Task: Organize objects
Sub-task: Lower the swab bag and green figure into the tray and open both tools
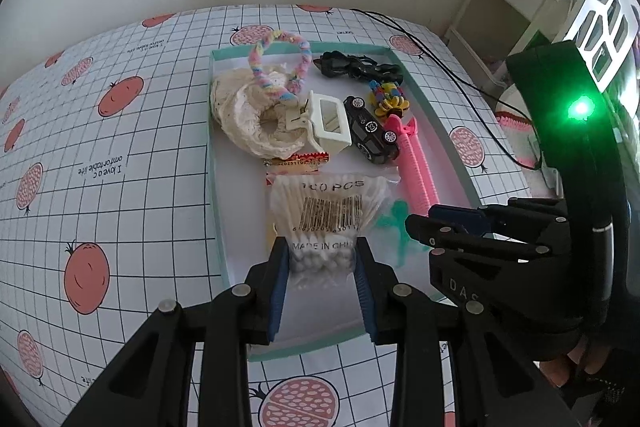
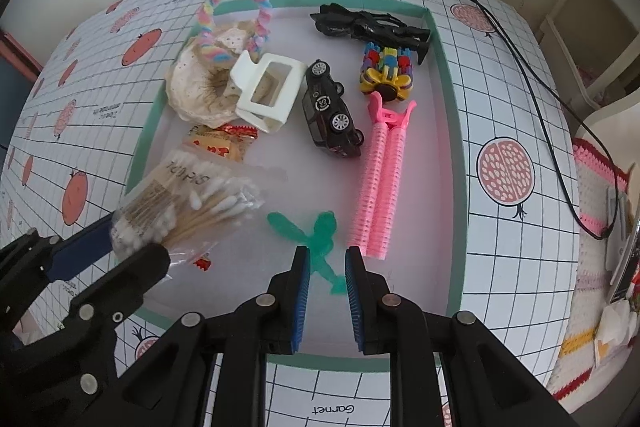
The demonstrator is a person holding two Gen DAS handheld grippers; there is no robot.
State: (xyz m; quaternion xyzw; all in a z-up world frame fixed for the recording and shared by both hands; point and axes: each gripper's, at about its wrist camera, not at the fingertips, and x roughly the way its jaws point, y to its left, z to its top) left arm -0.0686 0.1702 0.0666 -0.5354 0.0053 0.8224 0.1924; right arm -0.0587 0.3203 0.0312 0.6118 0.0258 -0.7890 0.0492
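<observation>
A shallow teal-rimmed tray (image 1: 212, 163) (image 2: 454, 131) holds the objects. My left gripper (image 1: 322, 247) (image 2: 132, 231) is shut on the near end of a clear bag of cotton swabs (image 1: 326, 211) (image 2: 188, 203) at the tray's near left. My right gripper (image 2: 327, 255) (image 1: 424, 223) is open, its fingers astride a green plastic clip (image 2: 316, 239) (image 1: 394, 223) lying flat on the tray floor. Beyond lie a pink hair roller clip (image 2: 380, 179), a black toy car (image 2: 330, 115), a white claw clip (image 2: 266, 93), a cream scrunchie (image 2: 196, 91) and a pastel hair tie (image 2: 236, 23).
A colourful block toy (image 2: 386, 73) and a black clip (image 2: 368, 23) lie at the tray's far right. An orange snack packet (image 2: 220, 143) sits under the swab bag. A black cable (image 2: 532, 75) crosses the fruit-print tablecloth (image 2: 508, 39) on the right.
</observation>
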